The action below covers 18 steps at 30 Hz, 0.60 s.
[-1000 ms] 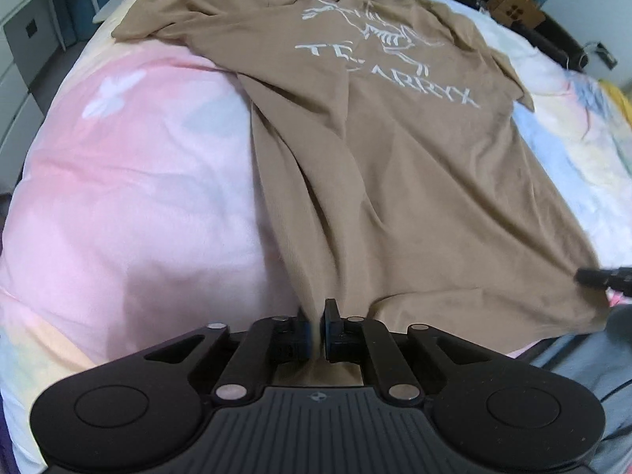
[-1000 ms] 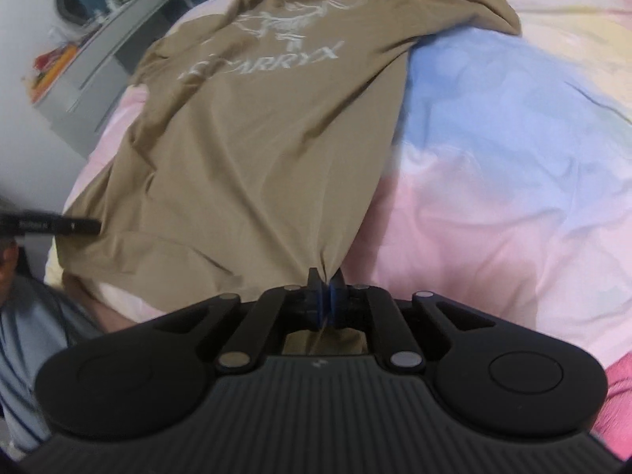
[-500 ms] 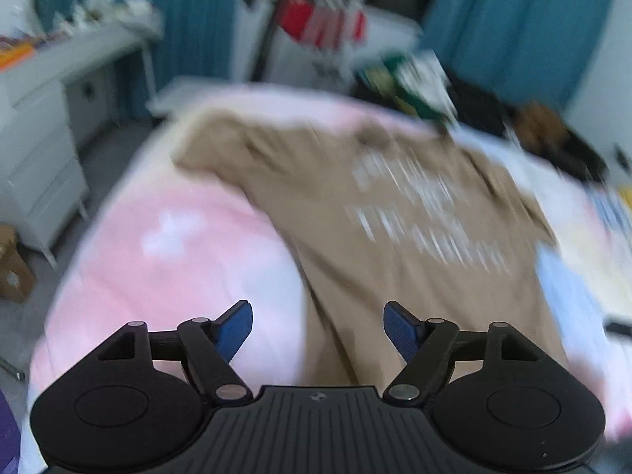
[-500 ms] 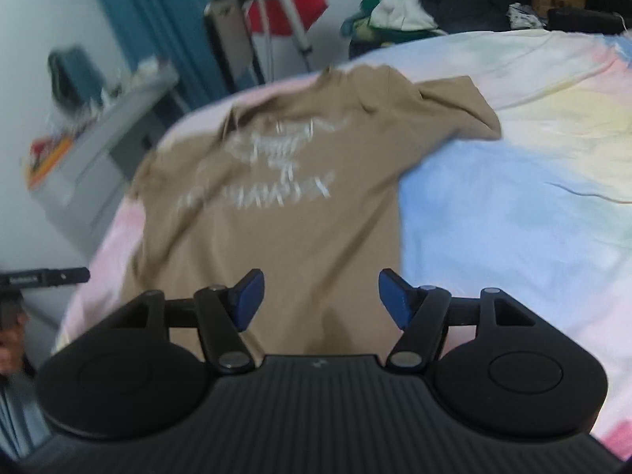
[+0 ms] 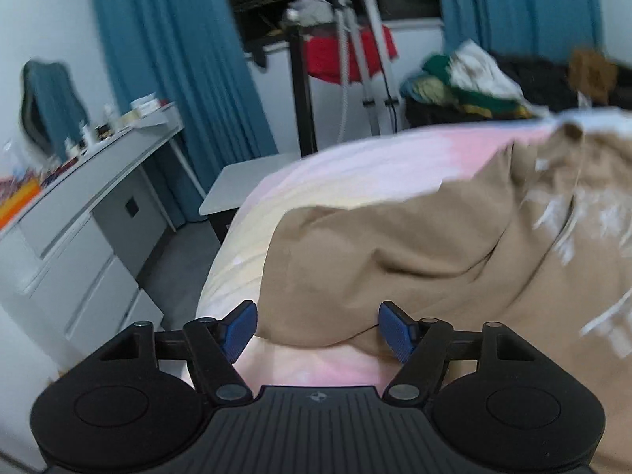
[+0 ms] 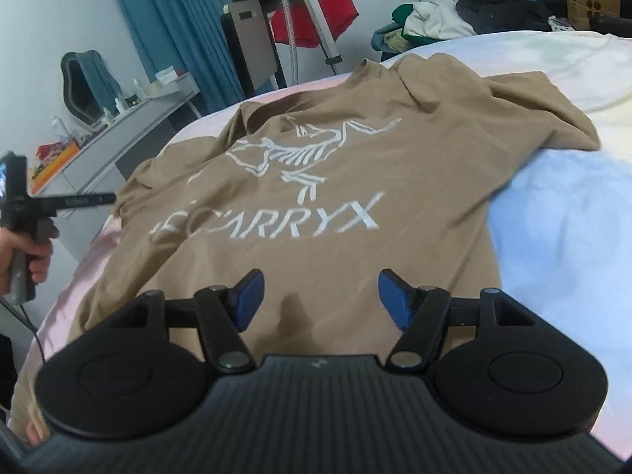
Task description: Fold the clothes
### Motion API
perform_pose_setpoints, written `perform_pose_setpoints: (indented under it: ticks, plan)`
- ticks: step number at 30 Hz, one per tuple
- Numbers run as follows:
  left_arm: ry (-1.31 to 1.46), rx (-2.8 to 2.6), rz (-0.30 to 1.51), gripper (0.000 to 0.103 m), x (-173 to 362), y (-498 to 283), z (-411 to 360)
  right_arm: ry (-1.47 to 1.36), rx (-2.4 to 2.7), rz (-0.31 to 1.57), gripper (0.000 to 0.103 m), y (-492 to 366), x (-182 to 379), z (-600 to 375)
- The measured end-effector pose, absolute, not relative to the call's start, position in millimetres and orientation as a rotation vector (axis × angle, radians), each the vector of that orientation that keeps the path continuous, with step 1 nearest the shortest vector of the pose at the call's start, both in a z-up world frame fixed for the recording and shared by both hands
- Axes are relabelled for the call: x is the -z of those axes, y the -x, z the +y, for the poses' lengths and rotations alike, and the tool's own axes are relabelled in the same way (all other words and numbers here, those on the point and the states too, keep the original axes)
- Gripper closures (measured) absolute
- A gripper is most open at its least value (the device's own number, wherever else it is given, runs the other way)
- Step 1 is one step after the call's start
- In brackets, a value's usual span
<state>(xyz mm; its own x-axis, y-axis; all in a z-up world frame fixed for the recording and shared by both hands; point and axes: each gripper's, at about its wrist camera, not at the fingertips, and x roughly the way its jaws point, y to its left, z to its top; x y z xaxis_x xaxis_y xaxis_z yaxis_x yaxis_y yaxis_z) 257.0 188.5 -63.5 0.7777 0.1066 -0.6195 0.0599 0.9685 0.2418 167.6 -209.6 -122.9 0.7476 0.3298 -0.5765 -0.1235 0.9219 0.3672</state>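
Ahead of the left tool: left tool (image 5: 316,330) has its blue pads spread apart, its jaws having just been opening, nothing between them; the sleeve (image 5: 355,272) of the tan T-shirt (image 5: 493,245) lies just beyond the pads on the bed (image 5: 355,166).
Left of that tool: a grey surface (image 5: 98,181) with small clutter, well apart from the shirt.
Ahead of the right tool: right tool (image 6: 320,300) is likewise spread wide and empty, jaws lately opening; the T-shirt lies flat, print up, beneath and beyond it.
Far left of the right tool: a hand (image 6: 23,252) holds the other tool's grip beside the shirt's edge.
Handling: light, limp cloth that likely slides and bunches.
Grip point: probably the sleeve hem or shoulder seam, pinching a single edge.
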Motion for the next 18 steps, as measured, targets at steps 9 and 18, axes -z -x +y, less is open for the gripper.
perform_pose_setpoints:
  ticks: [9,18]
  plan:
    - [0.185,-0.003,0.798,0.079,90,-288,244,-0.431,-0.256,0.717,0.036,-184,137,-219]
    - [0.368,-0.072,0.629,0.095,13,-287,224,-0.495,-0.236,0.702,0.036,-174,131,-230]
